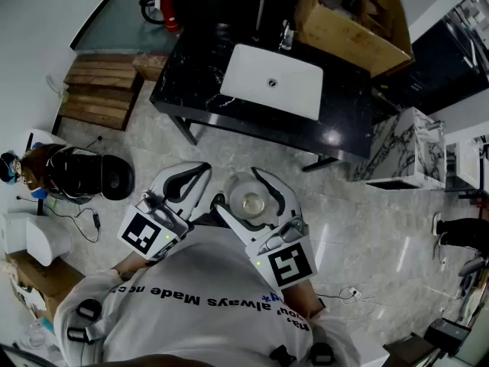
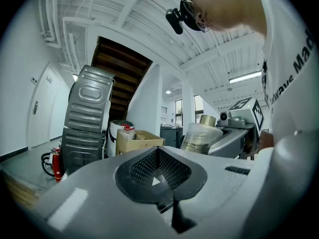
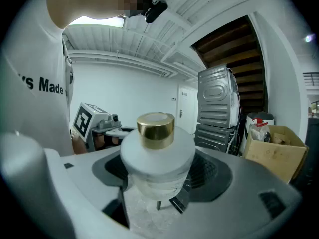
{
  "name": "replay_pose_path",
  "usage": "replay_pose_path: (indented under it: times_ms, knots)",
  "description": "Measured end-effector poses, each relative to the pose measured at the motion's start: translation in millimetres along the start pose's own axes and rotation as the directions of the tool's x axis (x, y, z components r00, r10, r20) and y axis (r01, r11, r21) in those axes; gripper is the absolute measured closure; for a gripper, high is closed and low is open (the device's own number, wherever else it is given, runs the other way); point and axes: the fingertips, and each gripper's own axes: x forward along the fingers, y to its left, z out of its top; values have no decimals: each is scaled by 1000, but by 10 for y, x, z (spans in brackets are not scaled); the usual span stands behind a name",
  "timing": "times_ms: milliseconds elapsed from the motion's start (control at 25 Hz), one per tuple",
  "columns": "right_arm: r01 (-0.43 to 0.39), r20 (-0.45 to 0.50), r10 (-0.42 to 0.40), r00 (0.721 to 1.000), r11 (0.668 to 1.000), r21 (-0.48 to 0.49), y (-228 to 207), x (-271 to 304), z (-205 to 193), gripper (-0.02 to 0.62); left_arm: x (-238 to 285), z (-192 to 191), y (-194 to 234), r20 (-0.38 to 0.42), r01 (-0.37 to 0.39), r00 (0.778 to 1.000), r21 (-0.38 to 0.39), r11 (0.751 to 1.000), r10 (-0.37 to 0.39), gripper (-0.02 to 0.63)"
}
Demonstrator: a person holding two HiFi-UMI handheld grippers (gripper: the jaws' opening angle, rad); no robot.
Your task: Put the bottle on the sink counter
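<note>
Right gripper (image 1: 243, 193): jaws spread wide, clamped on bottle (image 3: 157, 153) body below gold cap (image 3: 155, 128); upright, likely to carry level. Over floor (image 1: 229, 147), well short of desk (image 1: 348, 105) near edge. Left gripper (image 2: 158, 169): jaws closed, empty, just beside bottle, not touching.

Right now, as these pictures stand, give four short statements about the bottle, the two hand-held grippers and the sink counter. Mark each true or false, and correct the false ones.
1. The right hand-held gripper holds a bottle with a gold cap. True.
2. The bottle stands on the sink counter. False: it is held in the air over the floor, short of the counter.
3. A cardboard box is close to the white basin. True.
4. The left hand-held gripper grips a second bottle. False: its jaws are together with nothing between them.
</note>
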Motion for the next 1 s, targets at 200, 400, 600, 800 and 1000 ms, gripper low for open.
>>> replay_pose_path:
  times_ms: [200, 400, 600, 800, 1000]
  knots:
    - [-2, 12, 2, 1000, 1000, 5, -27, 119, 65, 259, -10, 29, 132, 22, 9, 1000, 28, 1000, -9, 603]
    - [4, 13, -4, 1000, 1000, 3, -40, 319, 144, 259, -30, 54, 326, 29, 14, 999, 23, 1000, -15, 603]
    - [5, 18, -5, 1000, 1000, 12, -22, 546, 227, 259, -92, 56, 537, 26, 18, 999, 21, 1000, -19, 603]
    - [-2, 32, 1, 999, 1000, 27, 9, 725, 290, 259, -154, 64, 703, 16, 13, 1000, 19, 1000, -13, 603]
    - [-16, 21, 16, 1000, 1000, 17, 12, 815, 287, 259, -161, 32, 810, 12, -3, 1000, 4, 1000, 3, 603]
